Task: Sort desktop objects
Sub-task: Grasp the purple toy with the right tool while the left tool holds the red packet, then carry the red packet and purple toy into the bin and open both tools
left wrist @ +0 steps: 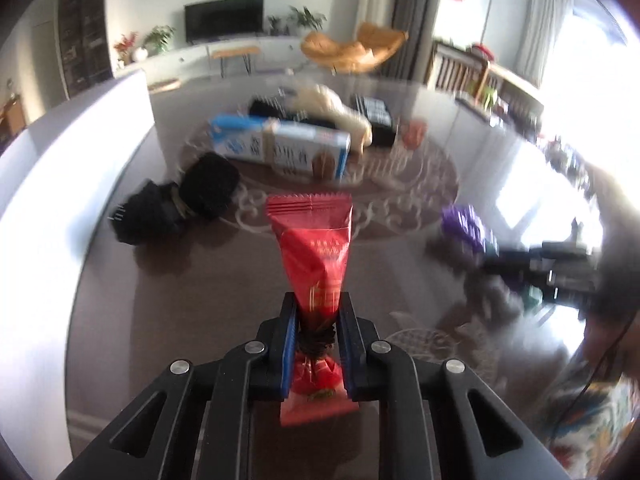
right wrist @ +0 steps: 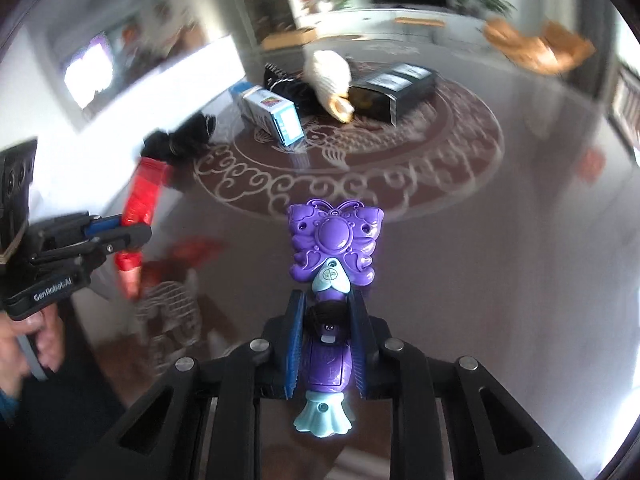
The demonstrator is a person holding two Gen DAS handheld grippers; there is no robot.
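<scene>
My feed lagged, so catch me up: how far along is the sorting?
Nothing looks sorted yet. In hand: left tongs shut on the red packet, right tongs shut on the purple toy, both lifted off the table. Left: blue box, white bag, black box and black bundle.

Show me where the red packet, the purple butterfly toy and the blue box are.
red packet [left wrist: 316,252], left wrist view, middle of wrapper
purple butterfly toy [right wrist: 334,238], right wrist view, round centre
blue box [left wrist: 280,146], left wrist view, front face
</scene>
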